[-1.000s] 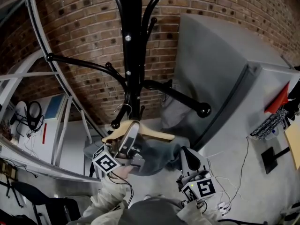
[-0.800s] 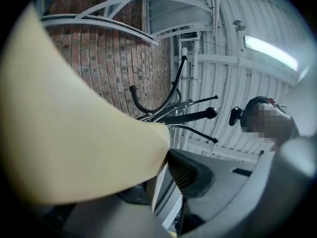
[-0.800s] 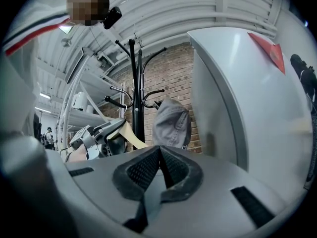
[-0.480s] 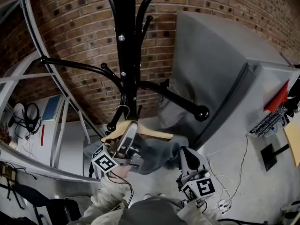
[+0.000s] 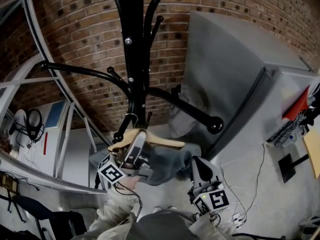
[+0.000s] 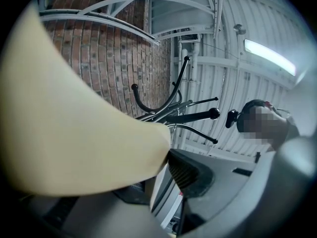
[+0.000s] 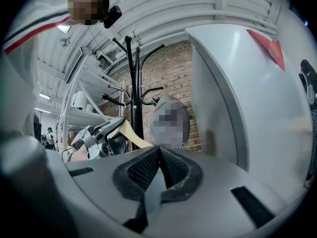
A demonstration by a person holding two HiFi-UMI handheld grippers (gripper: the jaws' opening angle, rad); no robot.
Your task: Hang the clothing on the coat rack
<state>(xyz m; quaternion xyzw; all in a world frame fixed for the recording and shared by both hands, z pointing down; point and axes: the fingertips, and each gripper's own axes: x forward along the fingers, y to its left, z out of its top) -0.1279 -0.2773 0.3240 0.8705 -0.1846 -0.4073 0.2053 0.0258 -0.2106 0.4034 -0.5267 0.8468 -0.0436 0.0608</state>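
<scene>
A black coat rack [image 5: 135, 59] stands in front of the brick wall; it also shows as the rack [image 6: 171, 95] and the rack [image 7: 131, 83] in the gripper views. My left gripper [image 5: 140, 138] grips a wooden hanger [image 5: 160, 142] near its neck. Its jaws are opening, with the hanger [image 6: 74, 133] still against the ribbed pad [image 6: 188, 175]. The metal hook [image 5: 131, 118] sits right at a short lower rack arm [image 5: 120, 133]; I cannot tell whether it rests on it. A grey garment [image 5: 167, 161] hangs from the hanger. My right gripper [image 5: 196, 160] is shut on its lower edge.
A tall grey cabinet [image 5: 235, 69] stands close on the right of the rack. White metal rails [image 5: 45, 84] curve along the left. Cables [image 5: 240, 204] lie on the floor by my right gripper. A long rack arm with a knob [image 5: 216, 125] juts out above the garment.
The hanger and my left gripper have shifted slightly left, bringing the hook closer to the short rack arm. The right gripper has stayed in place.
</scene>
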